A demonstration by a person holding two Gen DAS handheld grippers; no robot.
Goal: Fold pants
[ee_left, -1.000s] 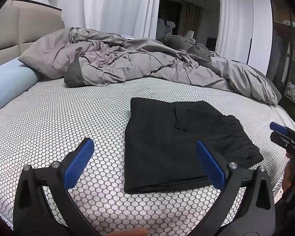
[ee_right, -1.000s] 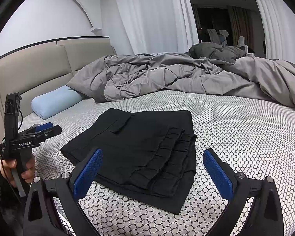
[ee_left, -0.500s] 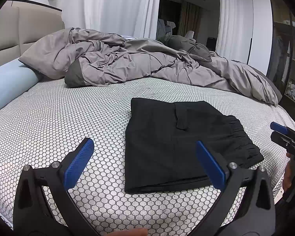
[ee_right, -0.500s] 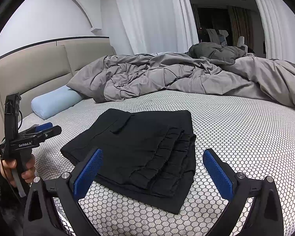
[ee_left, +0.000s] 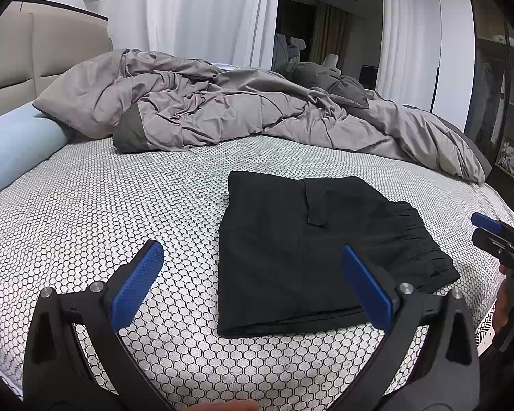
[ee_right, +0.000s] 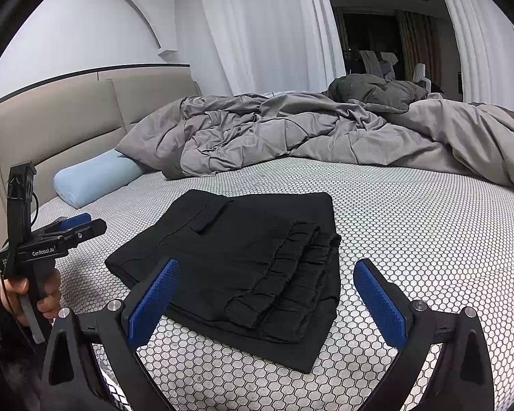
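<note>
Nothing is shifting over this last second — I am holding my left gripper [ee_left: 250,281] and right gripper [ee_right: 265,294] spread and empty at six o'clock, while the pants [ee_left: 311,250] are lying folded on the bed [ee_left: 85,205], seemingly finished.

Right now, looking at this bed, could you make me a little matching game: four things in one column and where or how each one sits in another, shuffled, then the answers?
Things:
1. black pants
2. grey duvet
3. light blue pillow
4. left gripper

States:
A. lying against the headboard
B. crumpled in a heap across the far side of the bed
C. open, holding nothing
D. folded into a flat stack on the honeycomb-patterned sheet

Pairs: 1-D, 2-B, 3-A, 4-C
</note>
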